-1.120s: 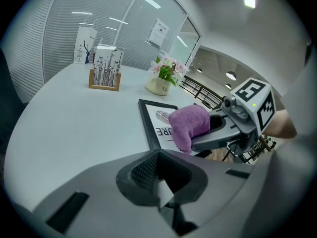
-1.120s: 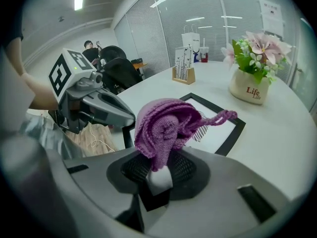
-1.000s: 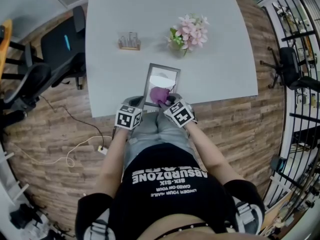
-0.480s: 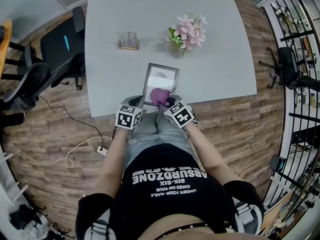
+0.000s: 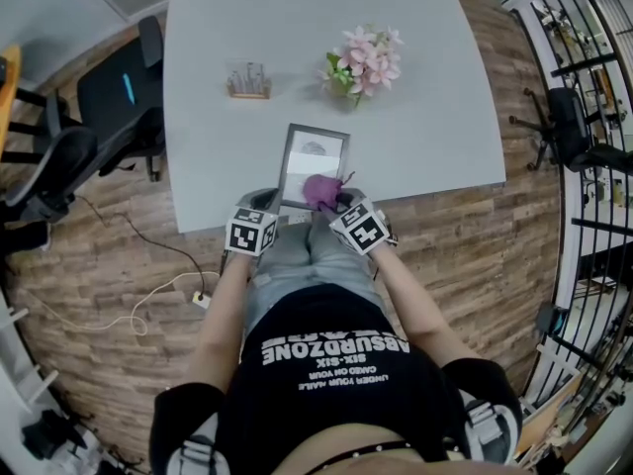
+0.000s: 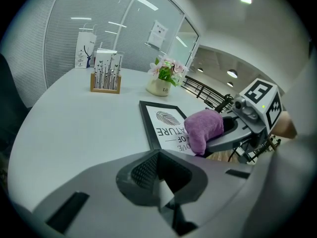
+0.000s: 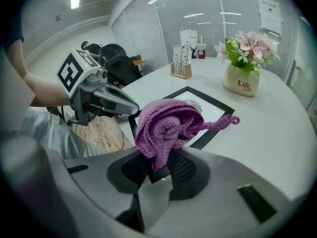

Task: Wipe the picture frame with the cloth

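Observation:
The picture frame (image 5: 313,162) lies flat on the white table (image 5: 425,117), close to its near edge, and shows a fingerprint print (image 6: 167,118). A bunched purple cloth (image 7: 166,130) rests on the frame's near end. My right gripper (image 7: 158,170) is shut on the cloth, and a loose strand trails off to the right. My left gripper (image 6: 158,175) is shut at the frame's near left corner, with a thin pale edge pinched between its pads. From the right gripper view, the left gripper (image 7: 133,107) meets that corner.
A vase of pink flowers (image 5: 363,59) and a small wooden card holder (image 5: 247,80) stand farther back on the table. Black office chairs (image 5: 109,97) sit left of the table. A cable (image 5: 148,295) runs over the wooden floor.
The cloth and my right gripper have shifted slightly right across the frame's near end. My left gripper stays at the frame's corner. The head camera has drifted a little.

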Available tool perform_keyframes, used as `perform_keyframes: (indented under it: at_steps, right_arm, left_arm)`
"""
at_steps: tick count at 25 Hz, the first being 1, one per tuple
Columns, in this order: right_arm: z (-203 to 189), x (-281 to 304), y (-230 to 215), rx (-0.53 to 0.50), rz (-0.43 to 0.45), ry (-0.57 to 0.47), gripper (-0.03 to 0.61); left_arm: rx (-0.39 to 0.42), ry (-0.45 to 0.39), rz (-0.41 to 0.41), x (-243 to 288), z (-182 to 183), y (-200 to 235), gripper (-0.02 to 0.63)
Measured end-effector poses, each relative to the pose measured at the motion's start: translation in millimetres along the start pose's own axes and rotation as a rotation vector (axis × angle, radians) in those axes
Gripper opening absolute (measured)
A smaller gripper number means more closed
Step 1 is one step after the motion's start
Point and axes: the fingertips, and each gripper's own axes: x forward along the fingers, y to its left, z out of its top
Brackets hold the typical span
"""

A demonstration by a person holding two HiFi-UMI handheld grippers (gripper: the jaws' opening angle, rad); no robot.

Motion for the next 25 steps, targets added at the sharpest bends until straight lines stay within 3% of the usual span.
perform_keyframes:
  at_steps: [7, 19, 25]
  right_arm:
    - [-3, -1, 0, -0.176, -0.083, 0.041, 0.104]
    - [3, -2, -10, -0.195, -0.084, 0.049, 0.103]
    - [15, -2, -32, -0.203, -0.163, 0.031, 0.103]
  left_arm:
    - [0.009, 0.004, 0.001, 0, -1, 0, 0.015]
    - [0.017, 0.024, -0.008, 0, -1, -2, 0.015]
    - [0.009, 0.013, -0.005, -1, -1, -1, 0.015]
